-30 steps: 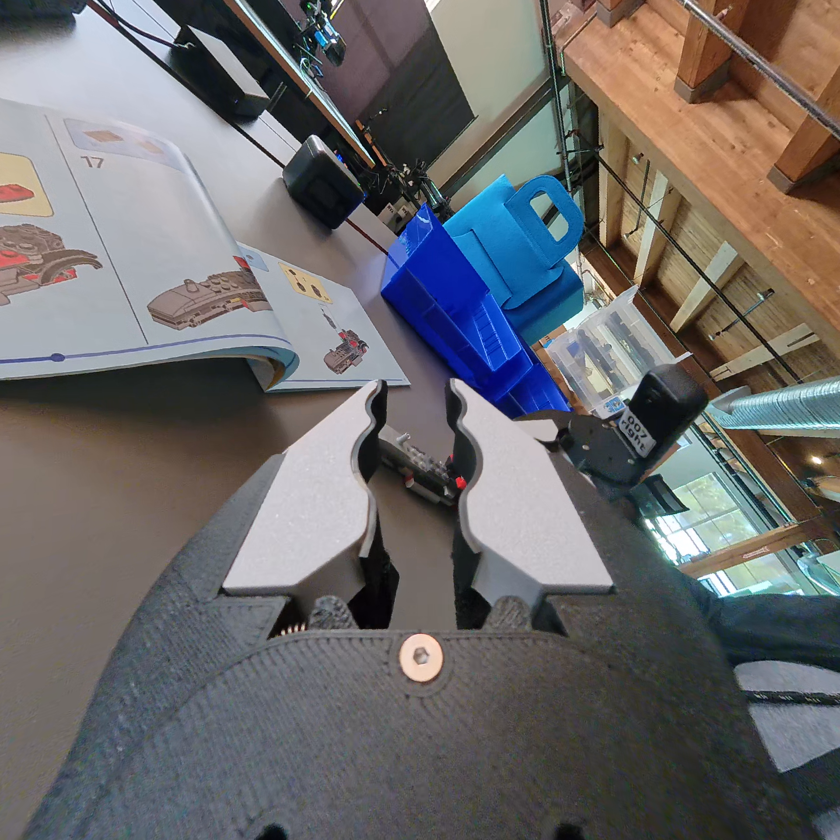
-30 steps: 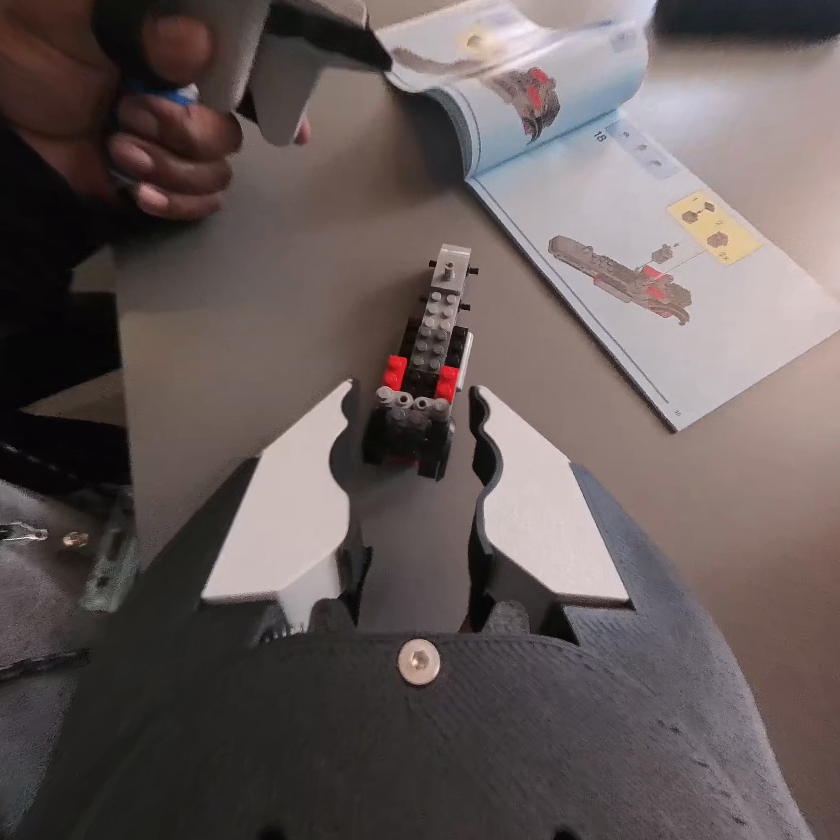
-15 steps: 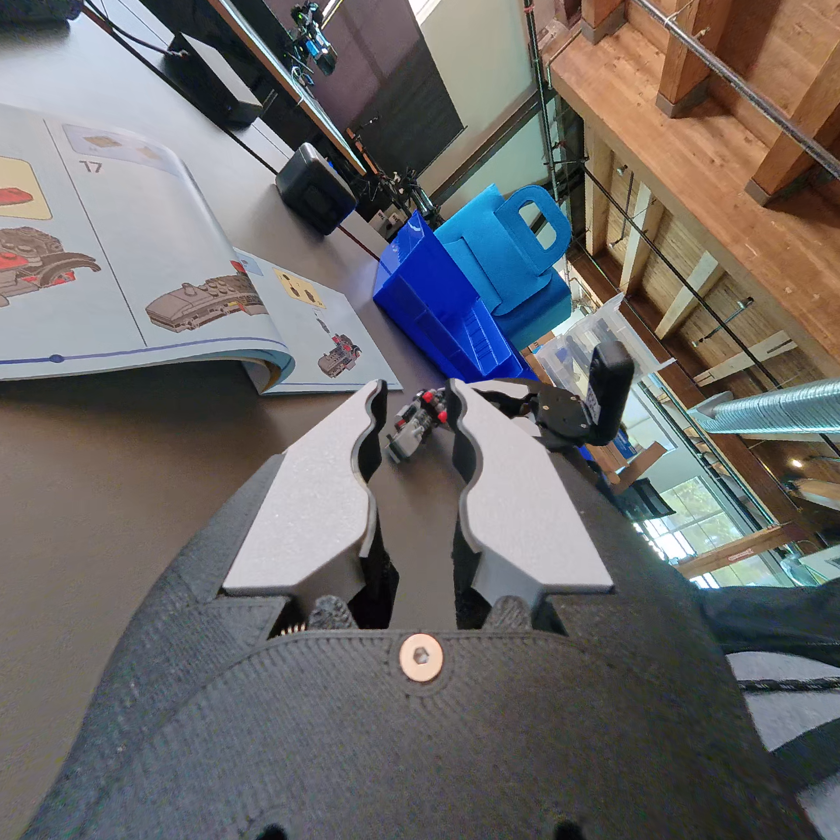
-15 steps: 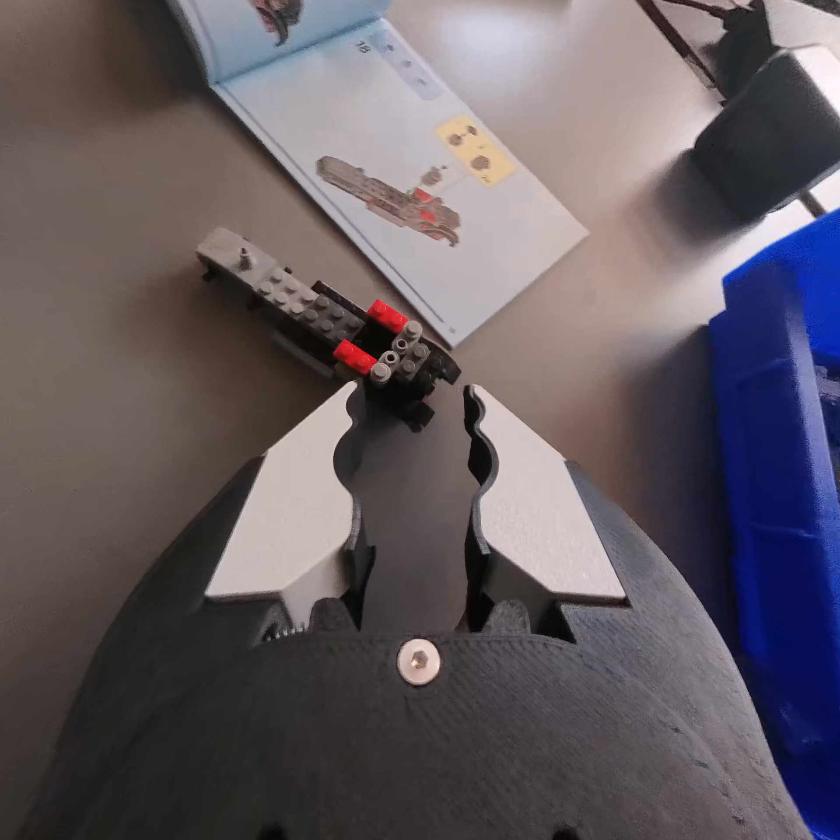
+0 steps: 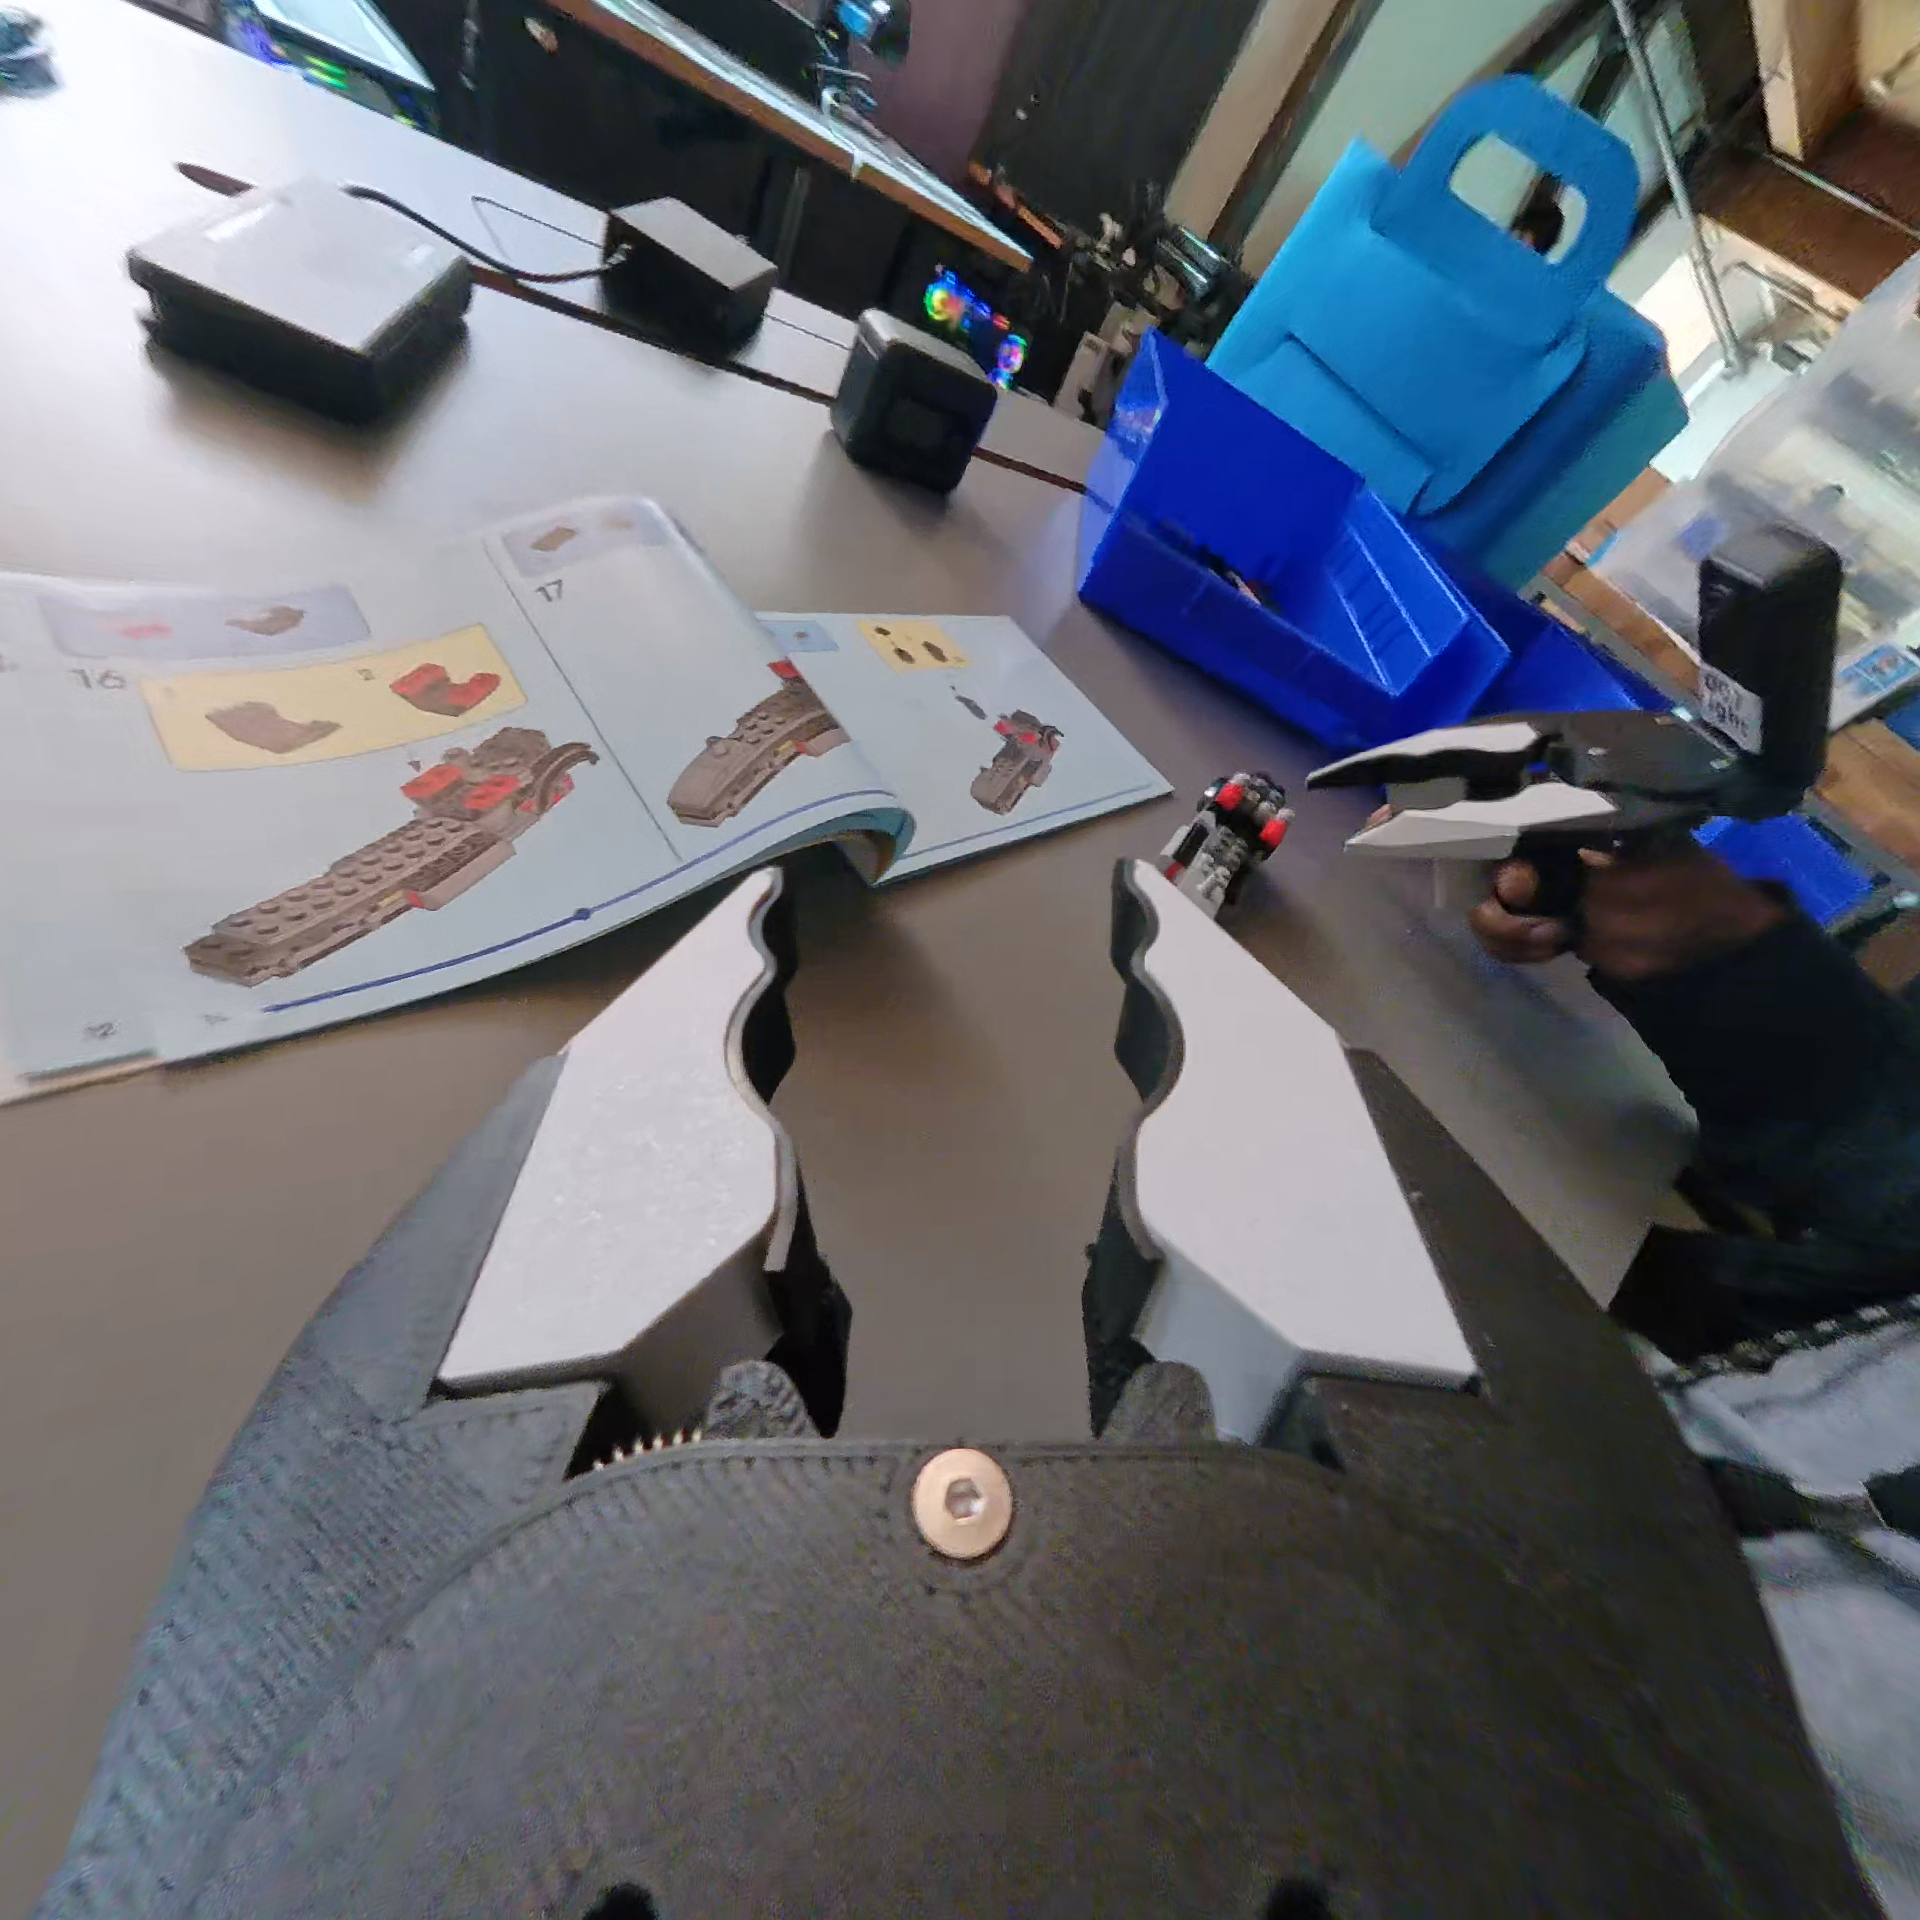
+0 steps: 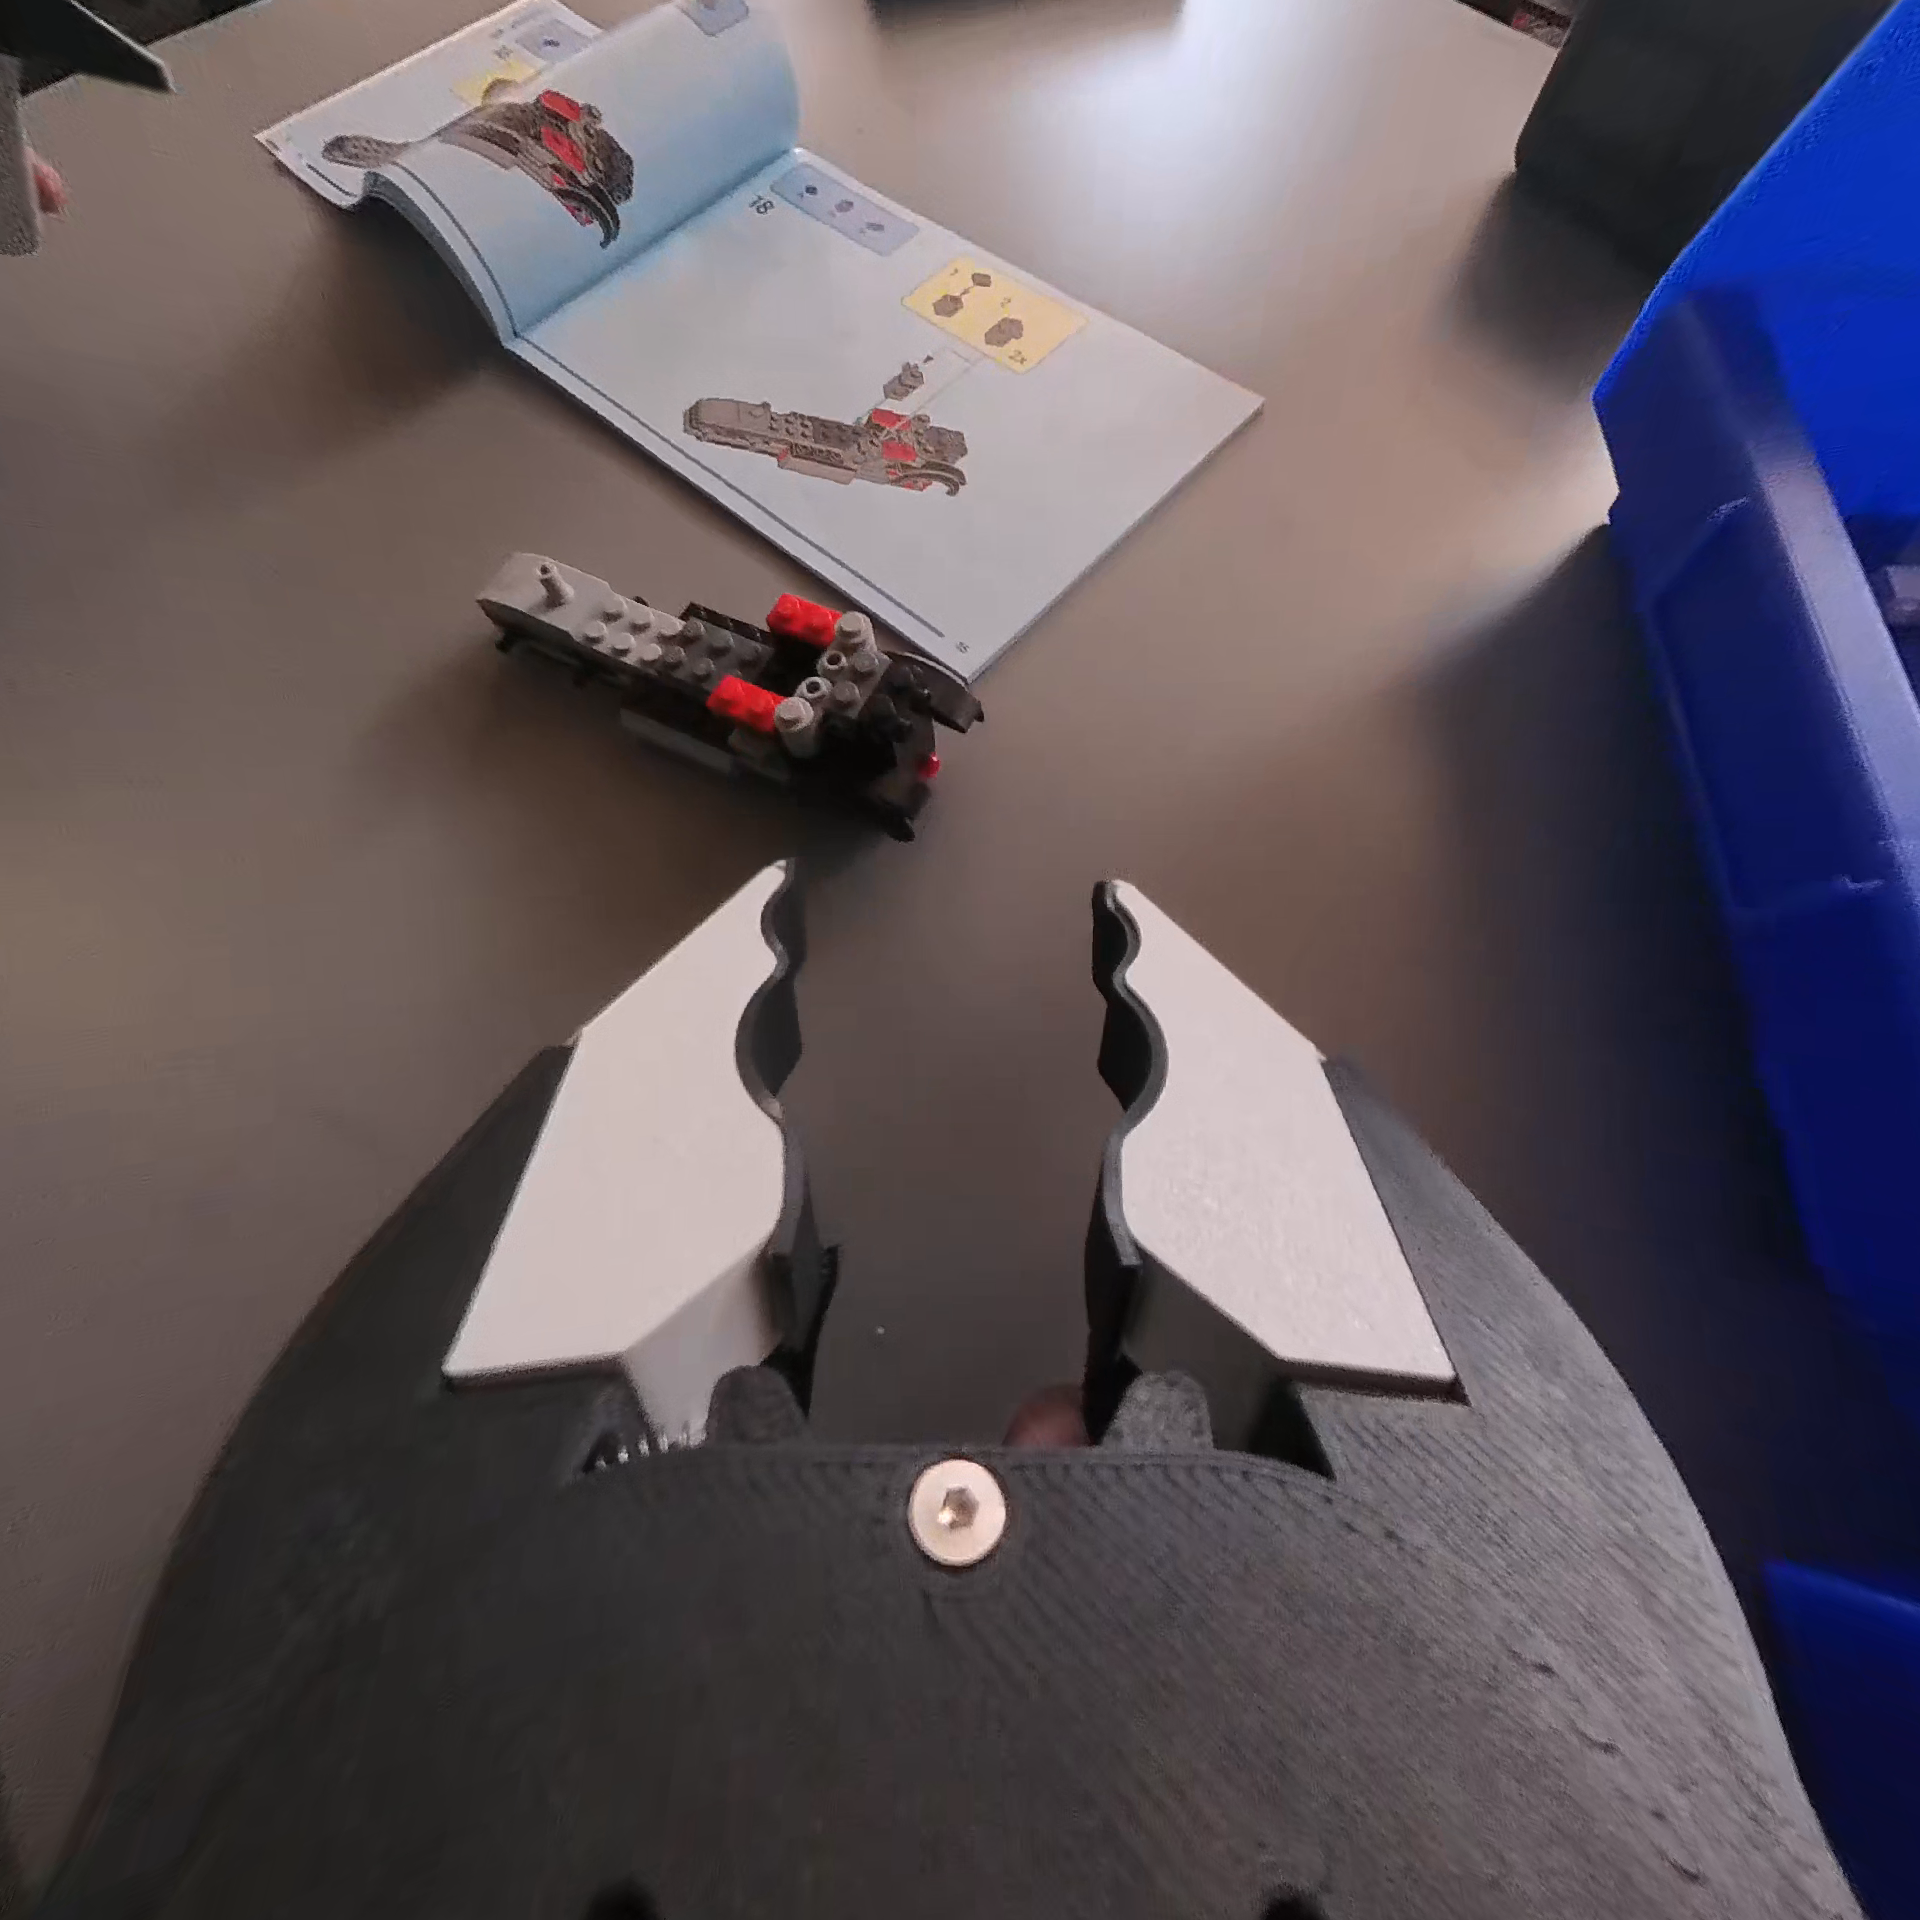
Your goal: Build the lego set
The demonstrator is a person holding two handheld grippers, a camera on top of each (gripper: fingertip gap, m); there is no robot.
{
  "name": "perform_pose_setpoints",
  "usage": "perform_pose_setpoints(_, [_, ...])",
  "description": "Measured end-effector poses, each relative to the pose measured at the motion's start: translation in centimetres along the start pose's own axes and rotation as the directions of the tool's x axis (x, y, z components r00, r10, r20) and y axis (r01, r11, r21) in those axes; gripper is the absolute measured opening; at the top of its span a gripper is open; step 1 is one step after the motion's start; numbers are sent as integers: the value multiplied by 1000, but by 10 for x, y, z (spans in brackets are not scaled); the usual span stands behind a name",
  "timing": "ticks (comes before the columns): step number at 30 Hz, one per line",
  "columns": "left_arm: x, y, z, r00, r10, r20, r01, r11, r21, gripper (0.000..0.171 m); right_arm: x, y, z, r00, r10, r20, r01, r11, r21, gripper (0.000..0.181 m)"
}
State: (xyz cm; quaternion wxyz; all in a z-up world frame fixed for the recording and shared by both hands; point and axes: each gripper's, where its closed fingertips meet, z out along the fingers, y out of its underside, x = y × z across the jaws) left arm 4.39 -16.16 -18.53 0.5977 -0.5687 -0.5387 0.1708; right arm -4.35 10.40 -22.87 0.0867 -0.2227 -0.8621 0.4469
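A small, partly built grey, black and red plastic brick model [image 6: 727,691] is seen lying on the dark matte tabletop [image 6: 260,831], just ahead and left of the right gripper [image 6: 945,883], whose fingers are spread wide and empty. The left gripper [image 5: 945,883] is likewise held open on nothing. The model is judged light, rigid but easily knocked apart, best taken across its long grey body. An open pale-blue instruction booklet [image 6: 935,343] lies beyond; blue plastic bins [image 6: 1787,727] stand alongside in a workshop room.
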Motion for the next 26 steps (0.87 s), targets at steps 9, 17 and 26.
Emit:
perform_pose_setpoints(9, [26, 2, 47, 984, 90, -154, -104, 991, -84, 59, 4, 5, 4, 999, 37, 30, -36, 999, -10, 56])
perform_pose_setpoints(17, [34, 11, 66, 977, 85, -197, -118, 980, -159, 55, 5, 2, 2, 990, 104, 90, -106, 994, 11, 51])
perform_pose_setpoints(26, [33, 11, 65, 980, 72, -187, -102, 983, -155, 54, 3, 5, 4, 984, 128, 123, -127, 992, -16, 48])
